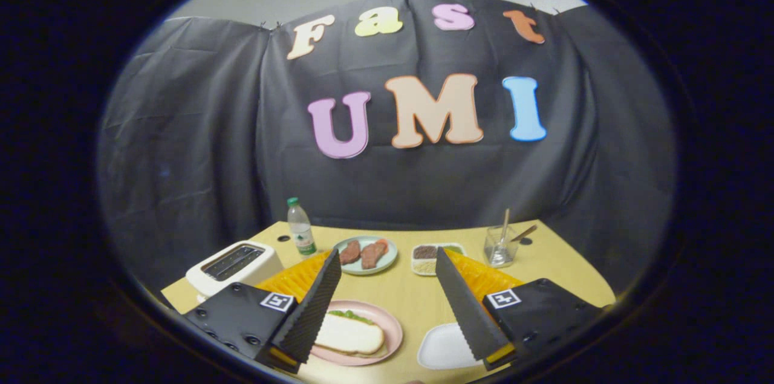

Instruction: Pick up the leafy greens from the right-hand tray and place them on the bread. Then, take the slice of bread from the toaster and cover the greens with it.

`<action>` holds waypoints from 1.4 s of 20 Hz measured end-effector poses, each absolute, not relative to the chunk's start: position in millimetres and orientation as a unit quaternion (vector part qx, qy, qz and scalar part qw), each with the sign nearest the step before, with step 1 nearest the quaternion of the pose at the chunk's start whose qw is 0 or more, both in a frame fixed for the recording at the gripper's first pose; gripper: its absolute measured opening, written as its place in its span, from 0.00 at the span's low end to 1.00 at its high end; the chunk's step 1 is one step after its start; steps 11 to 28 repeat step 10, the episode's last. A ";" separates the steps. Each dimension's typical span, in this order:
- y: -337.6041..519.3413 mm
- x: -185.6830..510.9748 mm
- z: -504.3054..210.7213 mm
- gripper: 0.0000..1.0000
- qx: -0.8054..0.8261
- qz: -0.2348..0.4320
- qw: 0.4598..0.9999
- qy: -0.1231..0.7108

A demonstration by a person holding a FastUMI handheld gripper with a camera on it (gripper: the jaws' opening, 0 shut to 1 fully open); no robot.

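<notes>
A pink plate (pixel 394 325) lies between my fingers, close in. On it a pale slice of bread (pixel 351 335) covers the leafy greens (pixel 349 314), whose green edge peeks out at the far side. The white right-hand tray (pixel 444 348) beside the right finger shows a bare surface. Beyond the left finger stands the white toaster (pixel 233 263); its dark slots show no bread sticking up. My gripper (pixel 387 256) hangs above the table, open, with nothing between its black ribbed fingers (pixel 314 305).
Further back on the yellow table (pixel 411 293) stand a plastic bottle (pixel 300 228), a pale green plate with meat slices (pixel 365 254), a small divided dish of seasonings (pixel 433 257) and a glass with utensils (pixel 500 245). Black cloth walls close the booth behind.
</notes>
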State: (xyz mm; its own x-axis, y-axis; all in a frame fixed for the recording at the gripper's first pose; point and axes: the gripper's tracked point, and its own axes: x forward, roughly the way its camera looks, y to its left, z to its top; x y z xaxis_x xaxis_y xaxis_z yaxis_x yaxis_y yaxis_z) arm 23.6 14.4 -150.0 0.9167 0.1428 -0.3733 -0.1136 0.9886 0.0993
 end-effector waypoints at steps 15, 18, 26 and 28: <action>-27.8 20.6 -49.4 0.99 -0.017 -0.027 0.998 0.050; -27.8 20.6 -49.4 0.99 -0.017 -0.027 0.998 0.050; -27.8 20.6 -49.4 0.99 -0.017 -0.027 0.998 0.050; -27.8 20.6 -49.4 0.99 -0.017 -0.027 0.998 0.050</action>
